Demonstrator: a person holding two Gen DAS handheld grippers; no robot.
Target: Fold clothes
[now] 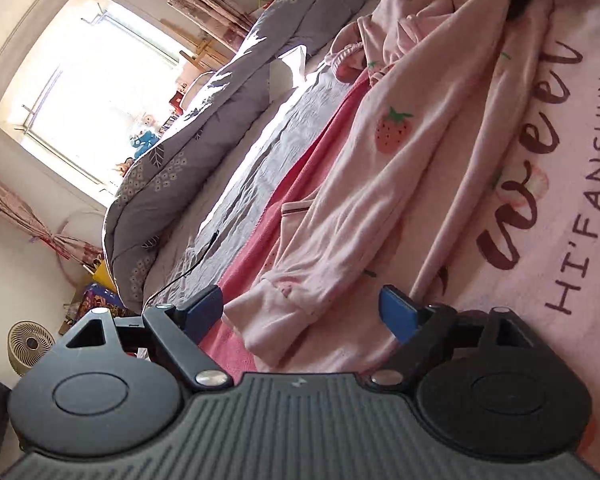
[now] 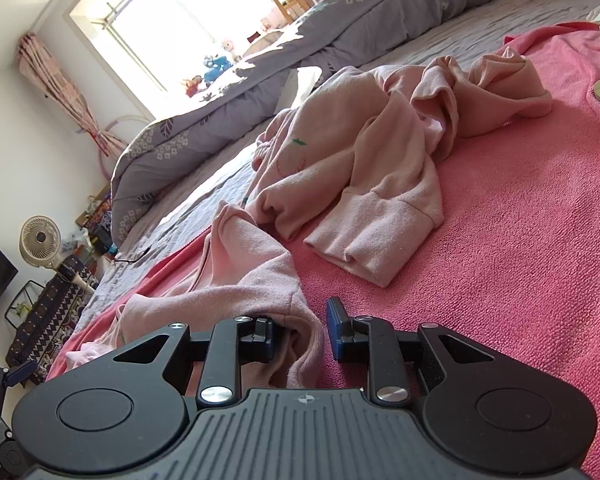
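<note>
The pink garment (image 2: 364,152) lies on the pink towel (image 2: 500,300) on the bed, crumpled at the top, w/ 1 sleeve laid along the body in the left wrist view and the other sleeve bunched. The step looks like arranging sleeves, judged only from this. The left claw (image 1: 304,312) is released, its 2 fingers apart on either side of the sleeve cuff (image 1: 276,316). The right claw (image 2: 300,332) is also released, w/ a fabric edge between its fingers. Next move needs closing on 1 layer only. The fabric is soft, w/ a strawberry print (image 1: 392,130).
</note>
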